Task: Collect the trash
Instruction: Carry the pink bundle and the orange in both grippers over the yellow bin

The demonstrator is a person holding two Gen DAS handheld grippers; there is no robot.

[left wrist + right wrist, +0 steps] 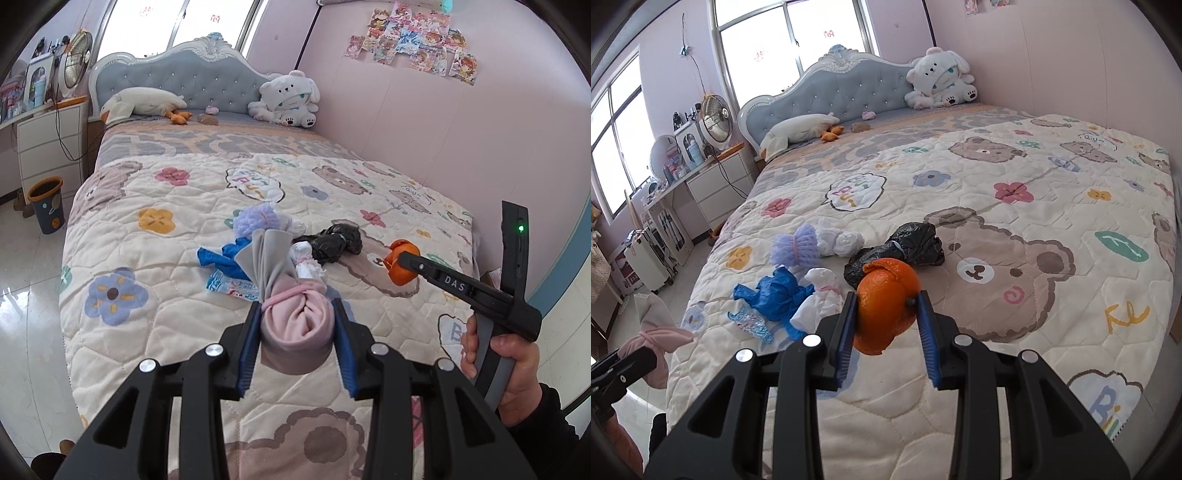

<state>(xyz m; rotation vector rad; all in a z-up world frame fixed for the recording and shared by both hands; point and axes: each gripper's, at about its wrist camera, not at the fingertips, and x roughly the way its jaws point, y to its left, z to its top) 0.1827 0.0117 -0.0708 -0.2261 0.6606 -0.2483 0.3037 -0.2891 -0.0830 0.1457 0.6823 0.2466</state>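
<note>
- Our left gripper (297, 317) has its jaws partly closed, clamping a pink bundle (295, 328).
- Our right gripper (886, 314) pinches orange peel (886, 306) above the quilt (1015, 295).

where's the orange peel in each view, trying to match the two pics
Left wrist view: the orange peel is at right of centre, clamped at the tip of the right gripper that reaches in from the right edge.
Right wrist view: the same peel sits low in the centre, pinched between the blue pads.
Shared landmark: the crumpled black bag on the quilt, just beyond the peel in both.
</note>
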